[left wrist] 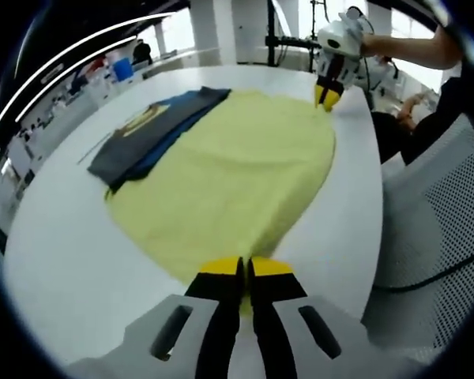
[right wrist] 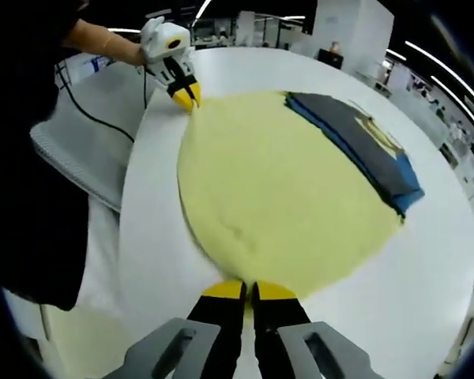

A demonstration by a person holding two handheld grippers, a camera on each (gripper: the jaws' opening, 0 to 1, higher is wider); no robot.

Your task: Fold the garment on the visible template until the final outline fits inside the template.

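A pale yellow garment (left wrist: 237, 174) lies spread flat on the white table (left wrist: 71, 268). In the left gripper view, my left gripper (left wrist: 246, 272) is shut on the garment's near edge. My right gripper (left wrist: 327, 98) pinches the far corner, held by a person's hand. In the right gripper view, the yellow garment (right wrist: 276, 189) stretches away from my right gripper (right wrist: 249, 290), whose jaws are shut on its edge. My left gripper (right wrist: 187, 96) grips the opposite corner there.
A folded dark grey and blue cloth (left wrist: 154, 130) with a yellow print lies along one side of the garment, overlapped by it, also seen as the folded cloth (right wrist: 363, 146). A grey mesh chair (left wrist: 434, 229) and black cables stand beside the table's edge.
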